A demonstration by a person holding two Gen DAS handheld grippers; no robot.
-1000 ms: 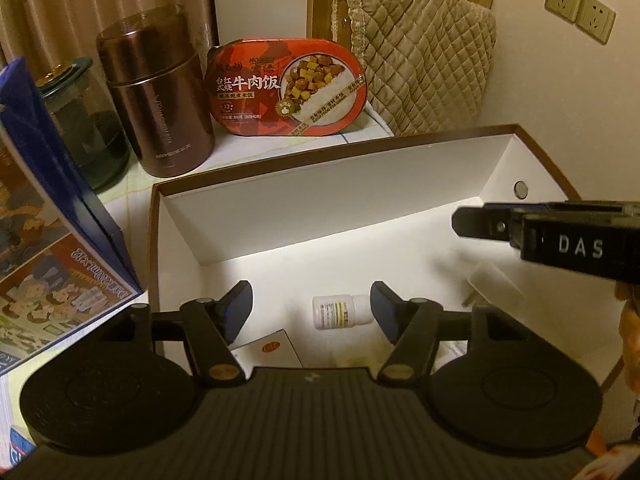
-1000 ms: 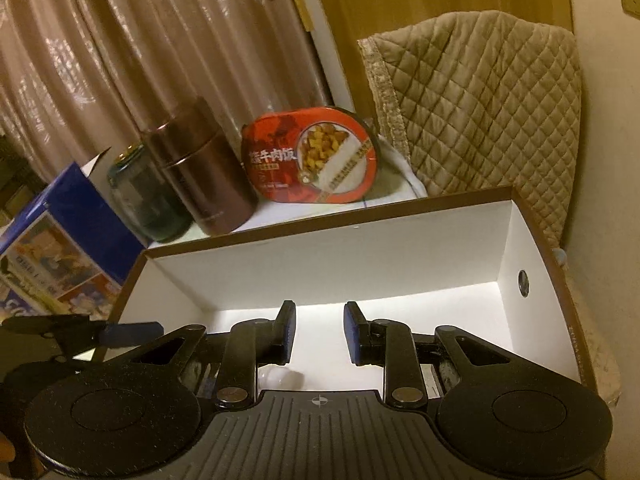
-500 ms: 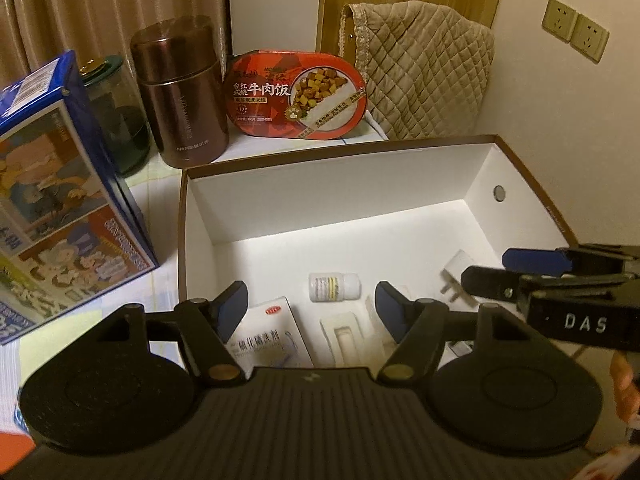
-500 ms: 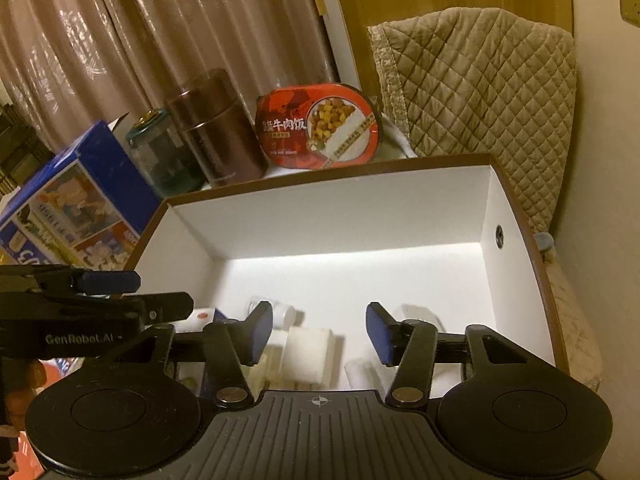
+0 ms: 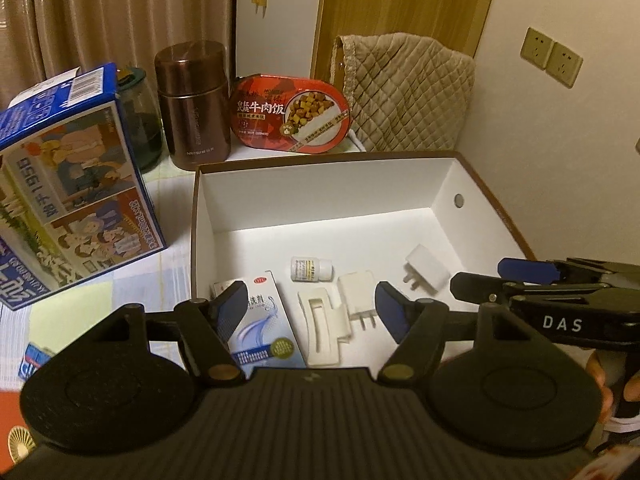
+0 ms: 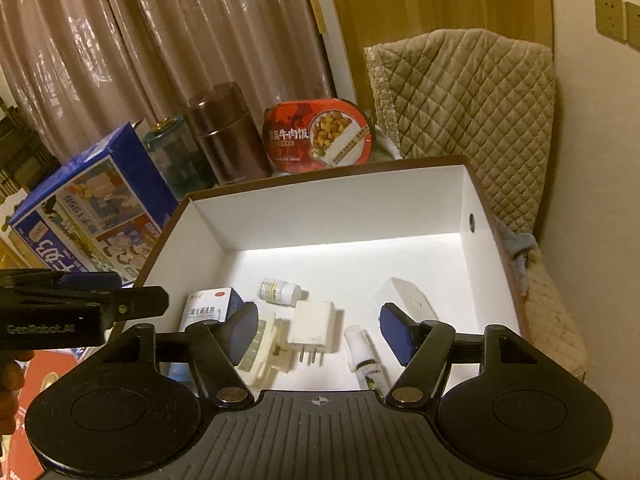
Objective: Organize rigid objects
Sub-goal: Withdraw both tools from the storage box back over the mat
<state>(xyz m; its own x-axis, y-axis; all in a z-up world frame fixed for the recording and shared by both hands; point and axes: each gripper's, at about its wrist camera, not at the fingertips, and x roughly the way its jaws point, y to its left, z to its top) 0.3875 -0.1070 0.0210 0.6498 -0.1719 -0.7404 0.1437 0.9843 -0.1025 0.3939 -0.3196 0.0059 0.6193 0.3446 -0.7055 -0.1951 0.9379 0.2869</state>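
Observation:
A white box with a brown rim (image 5: 496, 208) holds the small items. In it lie a medicine carton (image 5: 266, 320), a pill bottle (image 5: 310, 269), a white plastic tray piece (image 5: 322, 328), a white charger (image 5: 358, 294) and a white plug adapter (image 5: 426, 272). A small spray bottle (image 6: 366, 364) lies beside the charger (image 6: 314, 326). My left gripper (image 5: 312, 310) hangs open above the box's near side with nothing in it. My right gripper (image 6: 319, 330) hovers over the charger with its jaws opening; the pads touch nothing.
Behind the box stand a brown thermos (image 5: 192, 104), a red meal tub (image 5: 290, 112) and a glass jar (image 5: 140, 120). A blue printed carton (image 5: 80, 208) leans at the left. A quilted cloth (image 5: 404, 92) and wall sockets (image 5: 552, 56) are at the right.
Both grippers drew back and rose from the box, so more of its floor shows. The right jaws went from nearly shut to wide, and the white charger now lies free below them.

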